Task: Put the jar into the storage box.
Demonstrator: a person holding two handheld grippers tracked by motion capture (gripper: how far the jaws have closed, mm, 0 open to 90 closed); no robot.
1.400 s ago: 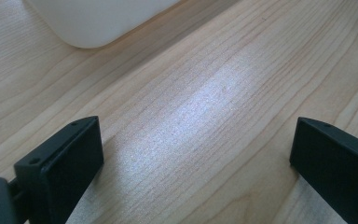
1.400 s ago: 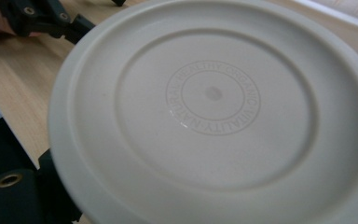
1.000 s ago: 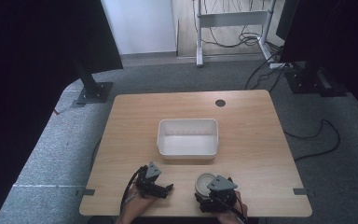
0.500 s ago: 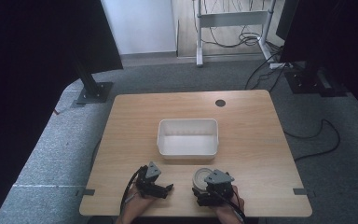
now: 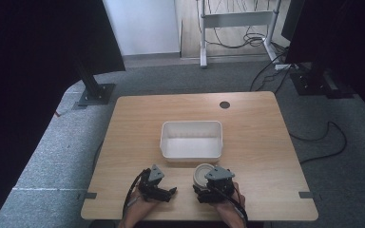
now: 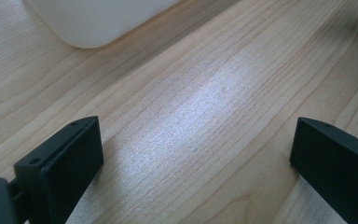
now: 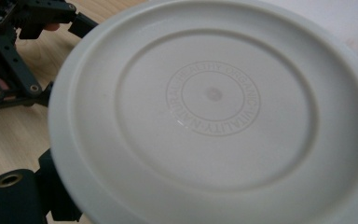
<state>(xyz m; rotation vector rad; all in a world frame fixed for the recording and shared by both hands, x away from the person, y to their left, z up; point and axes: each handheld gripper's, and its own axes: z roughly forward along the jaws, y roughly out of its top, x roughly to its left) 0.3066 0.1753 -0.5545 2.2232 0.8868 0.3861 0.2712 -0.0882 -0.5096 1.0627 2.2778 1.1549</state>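
A wooden table (image 5: 256, 137) carries a white tub (image 5: 191, 138) at its middle. Near the front edge, the right gripper (image 5: 208, 184) pinches a round white lid (image 5: 203, 172) just before the tub. The left gripper (image 5: 164, 191) rests beside it, jaws spread wide over bare wood.

High view: fixed overhead cam on the person's side, facing forward and down, far off; whole wooden surface (image 5: 256, 123) mid-frame, floor beyond at top. Left gripper view: very low and close over the surface, looking along its own jaws at lower left and right; white tray (image 6: 98, 21) corner at upper left, same tray (image 5: 191, 139) as mid-frame in high view. Right gripper view: extremely close to a round white lid (image 7: 214, 116); left gripper (image 7: 14, 56) at upper left.
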